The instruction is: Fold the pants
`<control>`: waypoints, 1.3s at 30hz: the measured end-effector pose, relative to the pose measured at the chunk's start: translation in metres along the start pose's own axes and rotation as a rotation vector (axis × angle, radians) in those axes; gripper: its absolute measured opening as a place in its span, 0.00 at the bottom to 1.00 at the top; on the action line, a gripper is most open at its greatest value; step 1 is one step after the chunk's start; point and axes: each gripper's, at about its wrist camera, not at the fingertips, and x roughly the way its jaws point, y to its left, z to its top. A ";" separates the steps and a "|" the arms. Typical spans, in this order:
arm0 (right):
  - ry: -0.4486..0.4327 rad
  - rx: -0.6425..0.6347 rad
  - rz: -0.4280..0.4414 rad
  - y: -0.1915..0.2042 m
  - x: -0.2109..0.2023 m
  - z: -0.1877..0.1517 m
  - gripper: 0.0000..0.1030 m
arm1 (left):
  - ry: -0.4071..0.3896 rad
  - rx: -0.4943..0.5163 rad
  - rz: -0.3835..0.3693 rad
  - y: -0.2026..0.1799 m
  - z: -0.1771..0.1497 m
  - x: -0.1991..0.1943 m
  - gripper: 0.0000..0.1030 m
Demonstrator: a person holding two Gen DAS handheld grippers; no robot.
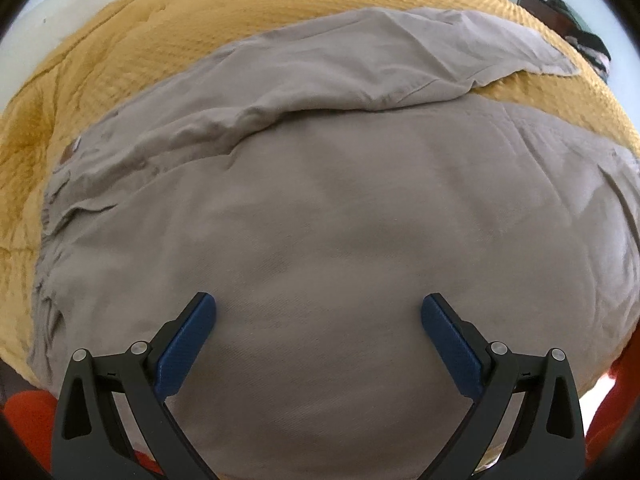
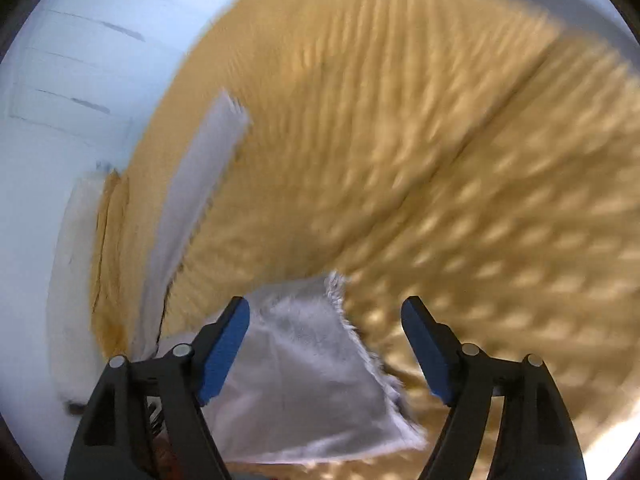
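While the pants [image 1: 340, 208] lay spread on the yellow bedspread [image 1: 280, 12], filling mid-frame, both left gripper [image 1: 319, 308] and right gripper [image 2: 325, 312] gaped wide, empty; the right best pinched the frayed hem [image 2: 340, 320] squarely.

**Gripper hardware, both wrists**

Left gripper [image 1: 319, 312]: two black plastic fingers, each with a ribbed blue pad [image 1: 188, 344] on its inner face. Two round silver pins [image 1: 138, 347] sit on each black link behind the pad. Triangular cutouts in the outer links. Right gripper [image 2: 325, 316]: same build, black links, blue pads [image 2: 224, 350], silver pins [image 2: 181, 349].
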 end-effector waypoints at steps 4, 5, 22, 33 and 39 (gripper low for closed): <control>-0.010 -0.233 -0.067 0.044 0.028 -0.003 0.06 | 0.001 -0.003 0.005 0.003 -0.005 -0.003 1.00; -0.017 -0.413 0.015 0.079 0.019 -0.022 0.06 | -0.004 -0.001 0.008 0.004 -0.006 -0.004 1.00; -0.137 -0.272 -0.111 0.028 0.008 -0.029 0.63 | -0.012 -0.017 0.024 0.005 -0.007 0.002 1.00; -0.036 -0.344 -0.062 0.080 0.066 -0.002 0.07 | -0.016 -0.011 0.028 0.005 -0.009 0.001 1.00; 0.089 -0.980 -0.078 0.176 0.064 -0.100 0.05 | -0.027 -0.013 0.026 0.005 -0.011 0.003 1.00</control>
